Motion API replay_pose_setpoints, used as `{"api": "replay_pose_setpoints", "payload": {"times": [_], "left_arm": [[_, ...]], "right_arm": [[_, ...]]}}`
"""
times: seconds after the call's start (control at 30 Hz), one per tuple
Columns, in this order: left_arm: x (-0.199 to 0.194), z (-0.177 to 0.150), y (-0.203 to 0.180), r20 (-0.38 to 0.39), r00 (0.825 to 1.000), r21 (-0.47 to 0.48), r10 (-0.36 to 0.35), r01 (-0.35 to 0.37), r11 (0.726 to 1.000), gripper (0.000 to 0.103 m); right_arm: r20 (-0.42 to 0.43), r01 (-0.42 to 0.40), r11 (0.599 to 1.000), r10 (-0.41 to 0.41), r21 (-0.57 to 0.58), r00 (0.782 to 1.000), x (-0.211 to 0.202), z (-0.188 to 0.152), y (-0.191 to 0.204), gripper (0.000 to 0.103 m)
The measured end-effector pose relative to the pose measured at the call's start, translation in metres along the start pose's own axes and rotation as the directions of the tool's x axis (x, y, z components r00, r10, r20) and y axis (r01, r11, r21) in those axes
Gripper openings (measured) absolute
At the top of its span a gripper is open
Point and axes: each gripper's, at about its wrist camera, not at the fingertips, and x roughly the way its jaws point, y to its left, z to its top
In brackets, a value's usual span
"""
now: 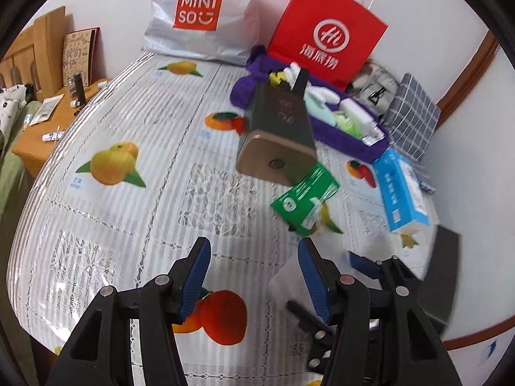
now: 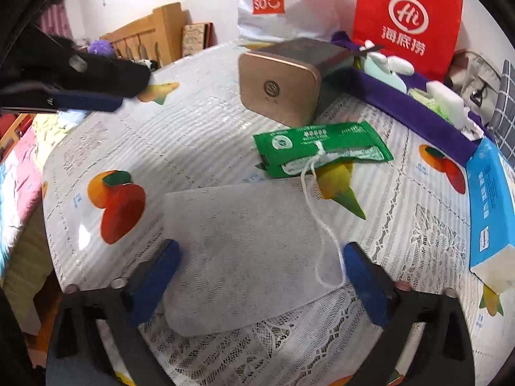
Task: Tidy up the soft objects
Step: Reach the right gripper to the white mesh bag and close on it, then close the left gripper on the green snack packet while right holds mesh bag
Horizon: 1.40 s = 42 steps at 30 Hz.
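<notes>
Your left gripper (image 1: pixel 254 276): jaws part open over bare fruit-print cloth on the surface (image 1: pixel 128 122), holding nothing. Much free room lies ahead and to its left.

Your right gripper (image 2: pixel 260 276): jaws wide, straddling the white mask (image 2: pixel 244 257), pads off it. The mask lies flat; its near edge is partly hidden by the fingers.

The green packet (image 2: pixel 322 148) touches the gold tin (image 2: pixel 280 87); its print is too blurred to read.

Bags read "MINISO" (image 1: pixel 199 9) and "Hi" (image 1: pixel 331 35).

The blue tissue box (image 2: pixel 489 212) is cut off at right.
</notes>
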Motion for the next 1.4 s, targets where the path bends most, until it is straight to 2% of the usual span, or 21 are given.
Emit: {"api": "replay_pose_setpoints", "payload": {"times": [0.07,0.1,0.17,0.2,0.33,0.37,0.47,0.6,0.77,0.87,1.0,1.17,1.23,1.27,1.4], "left_arm": [[0.004,-0.001,0.000,-0.006,1.000,0.002,0.017,-0.017,1.000,0.054],[0.005,-0.002,0.001,-0.011,1.000,-0.006,0.016,-0.016,1.000,0.054],[0.007,-0.002,0.000,-0.019,1.000,-0.006,0.018,-0.018,1.000,0.054],[0.008,-0.002,-0.001,-0.018,0.999,-0.002,0.027,-0.027,1.000,0.054],[0.014,-0.003,-0.006,-0.020,0.999,0.015,0.050,-0.050,0.999,0.054],[0.017,-0.003,-0.007,-0.021,0.998,0.019,0.051,-0.050,0.999,0.054],[0.028,-0.003,-0.017,-0.016,0.997,0.057,0.069,-0.068,0.996,0.054],[0.050,-0.002,-0.036,-0.022,0.991,0.148,0.131,-0.126,0.981,0.054],[0.066,0.005,-0.058,-0.023,0.995,0.205,0.098,-0.091,0.974,0.054],[0.075,0.013,-0.073,-0.017,0.997,0.240,0.073,-0.067,0.968,0.054],[0.093,0.019,-0.092,-0.024,0.994,0.314,0.111,-0.098,0.944,0.054],[0.115,0.021,-0.104,-0.043,0.987,0.377,0.154,-0.126,0.917,0.057],[0.121,0.021,-0.108,-0.020,0.985,0.398,0.174,-0.152,0.905,0.067],[0.122,0.021,-0.110,-0.008,0.984,0.402,0.180,-0.162,0.901,0.067],[0.124,0.022,-0.112,-0.012,0.986,0.386,0.164,-0.147,0.911,0.066]], "right_arm": [[0.009,-0.004,1.000,0.004,-0.010,1.000,-0.003,0.000,0.003,0.071],[0.016,-0.011,1.000,0.012,-0.019,1.000,-0.005,-0.001,0.005,0.067],[0.028,-0.017,0.999,0.018,-0.041,0.999,-0.007,-0.002,0.009,0.050],[0.033,-0.026,0.998,0.027,-0.048,0.999,-0.009,-0.003,0.010,0.045],[0.035,-0.045,0.999,0.046,-0.017,0.998,-0.015,-0.009,0.002,0.012],[0.031,-0.053,0.999,0.053,0.001,0.998,-0.017,-0.012,-0.002,0.008],[0.027,-0.041,0.998,0.040,0.043,0.999,-0.027,-0.023,-0.016,0.008],[0.038,-0.033,0.993,0.029,0.115,0.999,-0.046,-0.042,-0.046,0.008],[0.064,0.016,0.974,-0.031,0.225,0.997,-0.069,-0.064,-0.091,0.008],[0.076,0.001,0.956,-0.024,0.293,0.997,-0.074,-0.076,-0.115,0.008],[0.089,-0.006,0.930,-0.029,0.368,0.996,-0.076,-0.087,-0.140,0.008],[0.075,0.021,0.915,-0.056,0.403,0.996,-0.078,-0.097,-0.158,0.008],[0.080,0.015,0.909,-0.053,0.416,0.995,-0.080,-0.101,-0.164,0.008],[0.084,0.008,0.907,-0.048,0.421,0.995,-0.080,-0.102,-0.167,0.008],[0.089,0.020,0.909,-0.062,0.417,0.994,-0.082,-0.105,-0.168,0.008]]}}
